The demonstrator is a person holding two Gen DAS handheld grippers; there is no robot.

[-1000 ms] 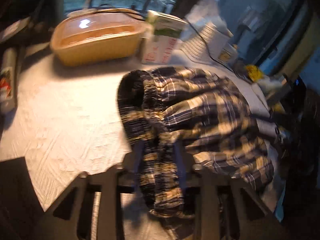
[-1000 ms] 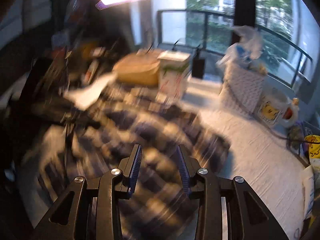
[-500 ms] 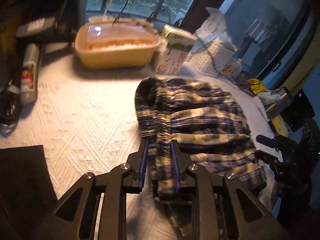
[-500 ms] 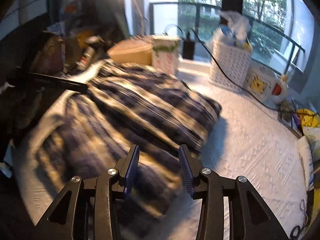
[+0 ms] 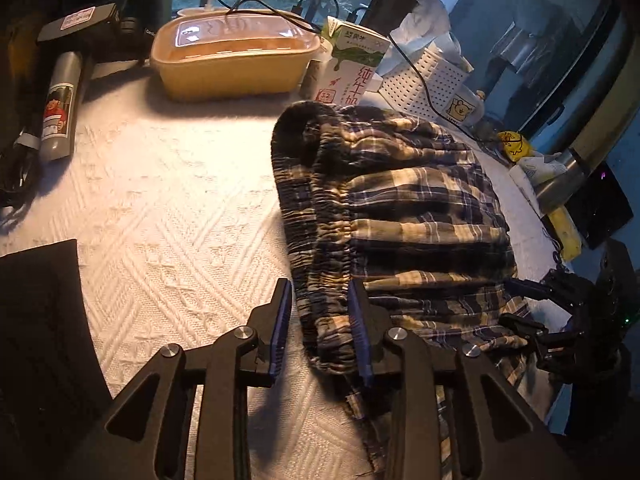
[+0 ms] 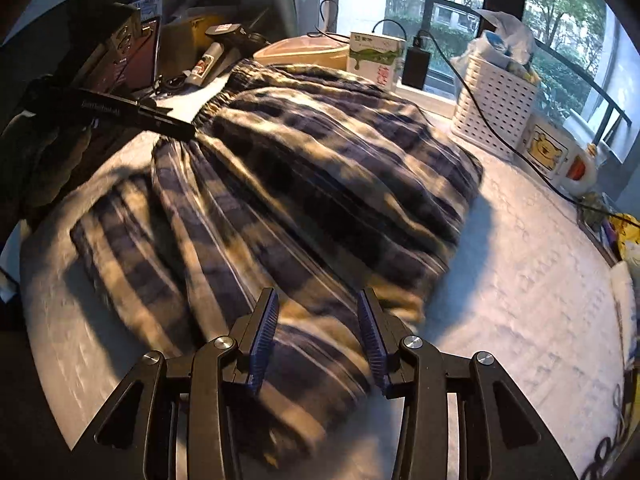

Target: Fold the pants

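Note:
The plaid pants (image 5: 404, 216) lie folded over on the white textured tablecloth (image 5: 168, 232), with the gathered elastic waistband (image 5: 320, 248) running toward me. My left gripper (image 5: 320, 328) is open, its jaws standing either side of the waistband's near end without pinching it. My right gripper (image 6: 316, 336) is open above the leg end of the pants (image 6: 304, 184), and it also shows in the left wrist view (image 5: 516, 304) at the cloth's right edge. The left gripper's arm shows in the right wrist view (image 6: 132, 114) at the waistband.
A tan lidded tub (image 5: 236, 56), a milk carton (image 5: 352, 68) and a white perforated basket (image 5: 424, 80) stand at the back by the window. A grey can (image 5: 58, 108) lies at the left. A black pad (image 5: 40, 336) covers the near left corner. Clutter lines the right edge (image 5: 560, 184).
My left gripper has opened and let go of the waistband, which now lies flat. The pants have settled onto the table. My right gripper has spread wider and drawn back a little.

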